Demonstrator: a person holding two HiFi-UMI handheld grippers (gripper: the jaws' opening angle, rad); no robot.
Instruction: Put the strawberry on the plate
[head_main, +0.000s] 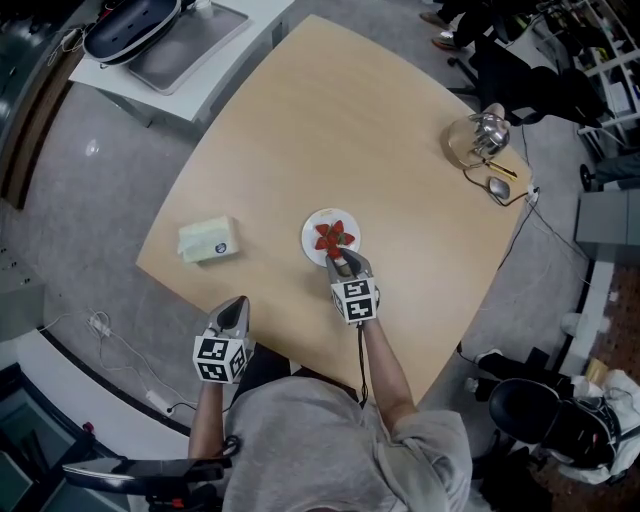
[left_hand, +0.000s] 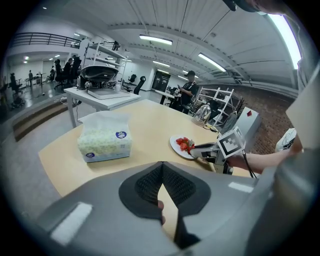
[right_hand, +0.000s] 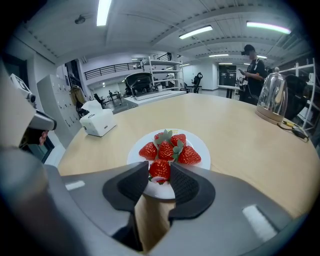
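Strawberry (right_hand: 159, 171) pinched in right gripper (right_hand: 159, 169) over near edge of plate (right_hand: 201, 148) | lower it, then part gently, clear of other strawberries (right_hand: 167, 149) | left gripper (left_hand: 162, 168) pressed together, empty

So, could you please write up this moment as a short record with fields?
right gripper: jaws shut on a strawberry, at the plate's near rim
plate: white, four other strawberries lying on it
left gripper: jaws shut, empty, at the table's near edge
tissue box: on the table, left of the plate
task state: strawberry not yet released
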